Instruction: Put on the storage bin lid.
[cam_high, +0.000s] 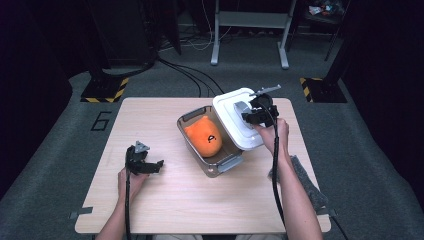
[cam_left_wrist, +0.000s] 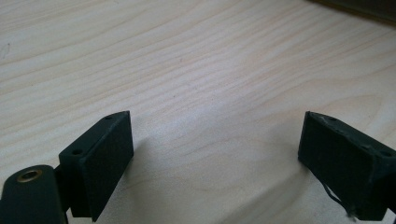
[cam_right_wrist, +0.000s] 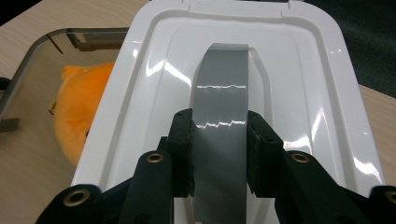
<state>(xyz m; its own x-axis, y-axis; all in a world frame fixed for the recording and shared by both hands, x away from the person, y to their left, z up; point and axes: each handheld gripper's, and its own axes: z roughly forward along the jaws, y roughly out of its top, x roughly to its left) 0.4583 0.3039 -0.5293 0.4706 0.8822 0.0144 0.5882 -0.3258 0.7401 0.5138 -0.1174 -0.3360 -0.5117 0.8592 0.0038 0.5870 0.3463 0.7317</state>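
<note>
1. While the right gripper is up over the right side of the box, its two black jaws are pinched onto the grey handle strip that runs down the middle of the white glossy plastic lid. In the right gripper view the pads sit tight against both edges of that strip.
2. That lid is held tilted, and in the high view it sits over the right-hand edge of the clear smoky plastic storage box, so most of the box is uncovered. Can't tell whether the lid's edge actually rests on the rim or hangs just above it.
3. Inside the box lies a round orange plush toy with a small dark mark on its front; it's toward the far-left part of the box, just beside the lid.
4. Over on the near-left, the left gripper sits low over the light wooden table, well apart from the box. In the left gripper view its jaws are spread wide, with bare wood grain between the pads.
5. On the near-right edge of the table there's a grey fuzzy cloth, partly under the person's right forearm.
</note>
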